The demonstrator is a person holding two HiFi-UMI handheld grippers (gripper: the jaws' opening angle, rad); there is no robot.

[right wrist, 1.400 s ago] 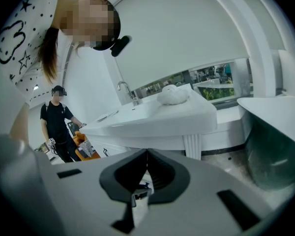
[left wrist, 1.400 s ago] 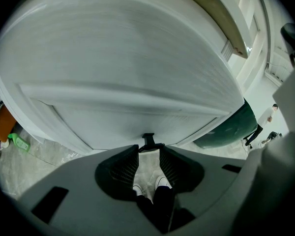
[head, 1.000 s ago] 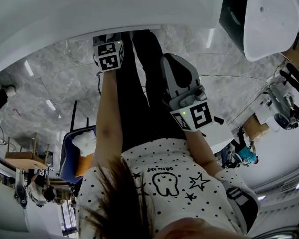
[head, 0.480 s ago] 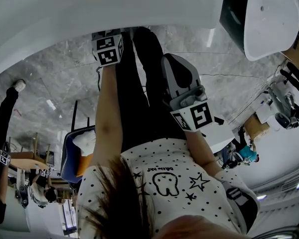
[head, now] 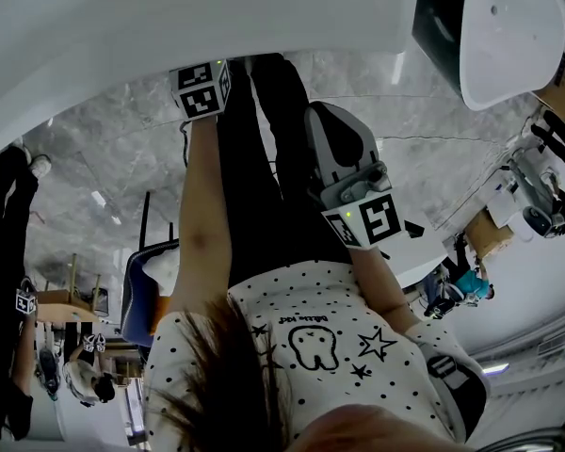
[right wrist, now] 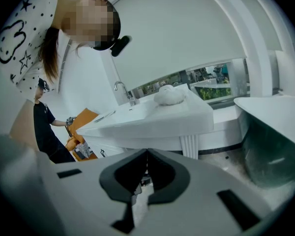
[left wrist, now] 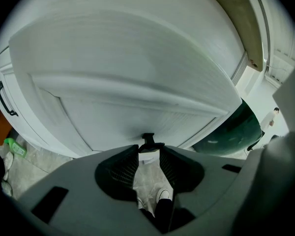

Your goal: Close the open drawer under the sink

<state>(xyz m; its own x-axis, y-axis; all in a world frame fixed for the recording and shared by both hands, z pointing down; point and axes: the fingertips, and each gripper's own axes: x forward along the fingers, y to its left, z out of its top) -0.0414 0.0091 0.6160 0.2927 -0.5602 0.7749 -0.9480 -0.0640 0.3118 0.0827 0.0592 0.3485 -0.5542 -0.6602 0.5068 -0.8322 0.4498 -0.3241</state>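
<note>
Two grippers: left gripper [left wrist: 148,152], jaws apart, tips at the black handle [left wrist: 147,140] of the white drawer [left wrist: 137,77]. Right gripper [right wrist: 146,154], jaws together, empty, well apart from it. Bathtub [head: 508,36] at right; bystander [head: 9,252] at left.

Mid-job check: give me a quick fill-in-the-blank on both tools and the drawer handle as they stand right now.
1. The left tool has its jaws ___, with the handle at their tips.
2. The right tool has its jaws ___, with nothing between them.
3. The handle is ___ against the white drawer front.

Missing words: apart; together; black.
</note>
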